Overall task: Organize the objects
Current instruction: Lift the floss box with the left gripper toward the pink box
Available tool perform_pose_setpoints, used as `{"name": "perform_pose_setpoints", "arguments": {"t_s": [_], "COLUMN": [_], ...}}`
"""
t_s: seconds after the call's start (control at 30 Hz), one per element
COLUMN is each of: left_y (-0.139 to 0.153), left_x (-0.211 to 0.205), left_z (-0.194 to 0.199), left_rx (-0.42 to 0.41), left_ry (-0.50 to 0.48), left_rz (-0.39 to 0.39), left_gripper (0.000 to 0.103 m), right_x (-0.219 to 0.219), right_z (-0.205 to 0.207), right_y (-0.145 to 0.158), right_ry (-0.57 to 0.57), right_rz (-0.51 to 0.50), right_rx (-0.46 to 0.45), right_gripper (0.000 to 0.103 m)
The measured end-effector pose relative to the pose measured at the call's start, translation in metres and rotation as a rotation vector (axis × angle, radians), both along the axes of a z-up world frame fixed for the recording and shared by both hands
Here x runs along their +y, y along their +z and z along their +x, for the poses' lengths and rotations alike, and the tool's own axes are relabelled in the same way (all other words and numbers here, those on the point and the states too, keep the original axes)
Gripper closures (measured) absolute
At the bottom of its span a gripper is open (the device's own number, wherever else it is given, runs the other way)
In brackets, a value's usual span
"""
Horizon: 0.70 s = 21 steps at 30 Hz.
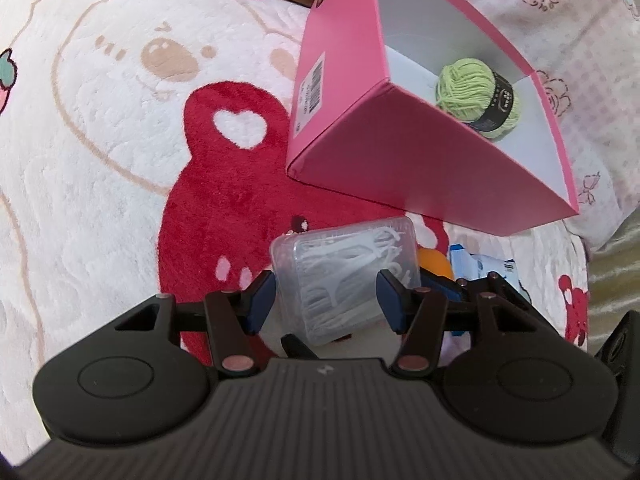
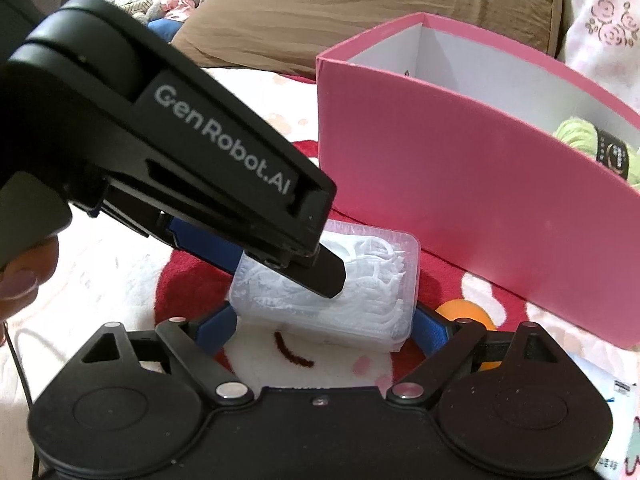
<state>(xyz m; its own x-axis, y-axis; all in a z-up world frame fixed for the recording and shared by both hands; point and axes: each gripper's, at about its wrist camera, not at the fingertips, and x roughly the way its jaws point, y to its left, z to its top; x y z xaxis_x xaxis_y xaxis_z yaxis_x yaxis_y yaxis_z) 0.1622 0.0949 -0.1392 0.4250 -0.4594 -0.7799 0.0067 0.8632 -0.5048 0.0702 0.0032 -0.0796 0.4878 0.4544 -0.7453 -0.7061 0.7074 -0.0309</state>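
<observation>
The clear floss-pick box [image 1: 346, 276] lies on my plush blanket [image 1: 100, 160], just before the pink box [image 1: 400, 152], which holds a green yarn ball [image 1: 476, 96]. My left gripper [image 1: 326, 300] and right gripper [image 2: 324, 328] both straddle it, jaws wide, gripping nothing. An orange ball [image 2: 464, 312] and a blue packet [image 1: 484, 266] sit half hidden.
</observation>
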Motion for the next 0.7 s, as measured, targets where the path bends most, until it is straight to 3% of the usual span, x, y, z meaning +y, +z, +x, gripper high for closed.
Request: {"name": "perform_pose_setpoints", "arguments": {"t_s": [0.3, 0.57, 0.7], "left_y": [0.019, 0.033, 0.036], "left_x": [0.007, 0.007, 0.003], "left_z": [-0.009, -0.017, -0.020], "left_rx": [-0.042, -0.071, -0.083], "left_ry": [0.005, -0.006, -0.019], "left_rz": [0.003, 0.012, 0.012], "left_gripper": [0.049, 0.051, 0.051], "right_x": [-0.008, -0.022, -0.077], "right_z": [-0.013, -0.024, -0.003], "right_y": [0.022, 0.038, 0.050], "right_ry": [0.020, 0.025, 0.024], "right_rz": [0.032, 0.046, 0.058], "right_rx": [-0.021, -0.039, -0.033], "right_gripper": [0.012, 0.024, 0.029]}}
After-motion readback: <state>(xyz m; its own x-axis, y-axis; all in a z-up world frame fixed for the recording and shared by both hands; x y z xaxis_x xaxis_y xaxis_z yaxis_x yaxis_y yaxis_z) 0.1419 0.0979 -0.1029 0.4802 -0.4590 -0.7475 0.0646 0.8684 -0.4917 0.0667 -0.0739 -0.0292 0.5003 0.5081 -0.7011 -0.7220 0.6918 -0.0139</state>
